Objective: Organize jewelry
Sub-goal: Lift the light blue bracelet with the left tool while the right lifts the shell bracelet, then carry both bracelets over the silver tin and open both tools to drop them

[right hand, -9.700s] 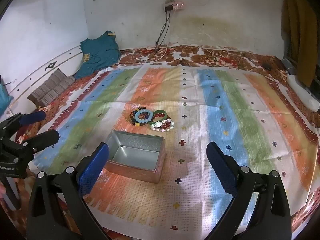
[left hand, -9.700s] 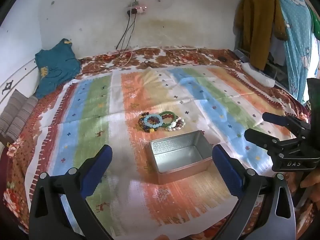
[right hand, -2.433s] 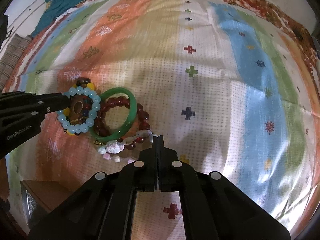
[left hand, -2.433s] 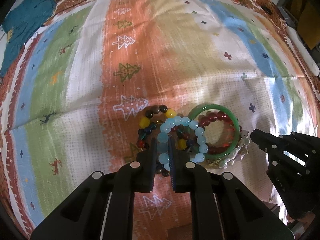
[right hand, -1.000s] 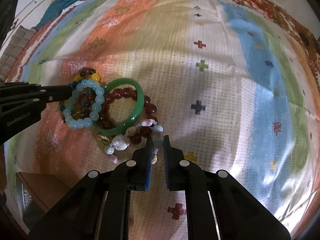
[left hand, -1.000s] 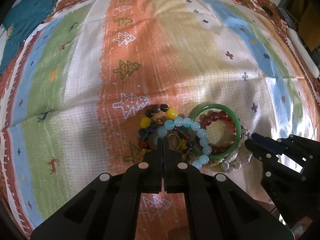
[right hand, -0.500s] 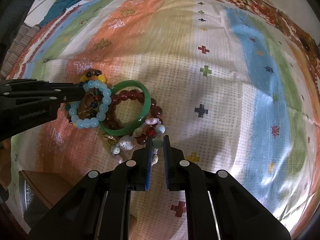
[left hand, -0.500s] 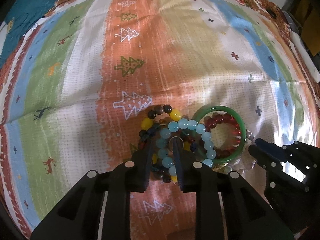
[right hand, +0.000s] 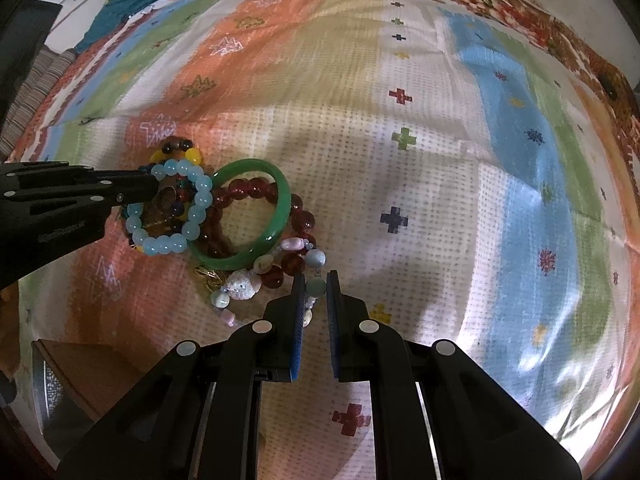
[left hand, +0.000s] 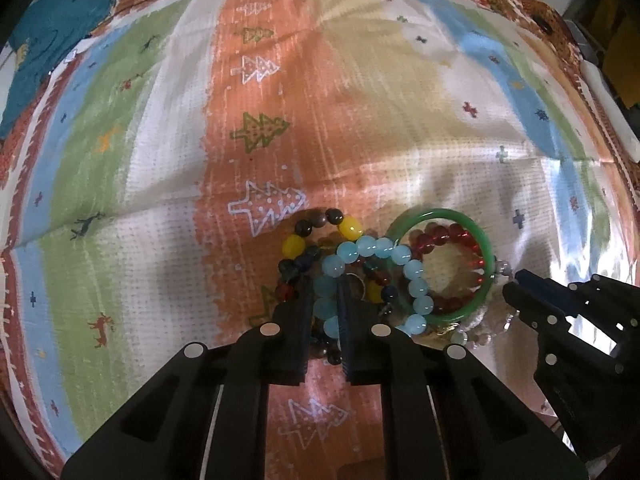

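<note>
Right wrist: metal box [right hand: 60, 384] at lower-left edge, contents unreadable.

Left claw [left hand: 324, 312] pitched steeply down, jaws closing — pads pinched on the light-blue bead bracelet [left hand: 400, 256]. Right claw [right hand: 312, 292] also steeply down, just right of that bracelet's pile, jaws nearly together — clamped on a pale bead of the mixed bead strand [right hand: 316, 258]. Both arms black, side by side.

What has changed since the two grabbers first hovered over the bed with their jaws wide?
Both came down to the bracelet pile. The left gripper closed on the light blue bracelet; the right gripper closed on the pastel bead strand. The green bangle has not moved.
</note>
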A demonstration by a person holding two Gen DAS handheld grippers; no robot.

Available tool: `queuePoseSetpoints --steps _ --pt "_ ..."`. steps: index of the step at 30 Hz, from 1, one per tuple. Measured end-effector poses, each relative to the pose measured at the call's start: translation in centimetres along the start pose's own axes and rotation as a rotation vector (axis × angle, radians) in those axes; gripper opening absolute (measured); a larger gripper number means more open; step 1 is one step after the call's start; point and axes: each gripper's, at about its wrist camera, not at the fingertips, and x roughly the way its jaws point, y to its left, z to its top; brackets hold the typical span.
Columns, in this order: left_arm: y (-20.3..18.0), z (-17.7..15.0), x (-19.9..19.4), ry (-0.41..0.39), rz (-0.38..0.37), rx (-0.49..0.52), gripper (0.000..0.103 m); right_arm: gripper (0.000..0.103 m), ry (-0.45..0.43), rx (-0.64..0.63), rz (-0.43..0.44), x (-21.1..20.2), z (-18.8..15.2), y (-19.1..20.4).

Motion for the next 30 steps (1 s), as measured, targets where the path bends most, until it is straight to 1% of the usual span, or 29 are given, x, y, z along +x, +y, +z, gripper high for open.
queuePoseSetpoints --steps 6,16,23,30 --pt "-0.5 -0.2 -1.7 -0.030 0.000 0.026 0.011 0.012 -0.036 0.015 -0.001 -1.4 0.1 -0.2" --pt "-2.0 -0.6 -5.4 -0.103 -0.003 0.077 0.011 0.012 -0.122 0.040 0.030 -5.0 0.3 -0.1" --pt "-1.8 -1.3 -7.6 -0.140 -0.004 0.069 0.011 0.012 -0.165 0.053 0.037 -6.5 0.3 -0.1" --pt "-1.9 -2.1 -10.2 -0.186 -0.035 0.047 0.011 0.012 -0.210 0.056 0.042 -8.6 -0.3 0.3"
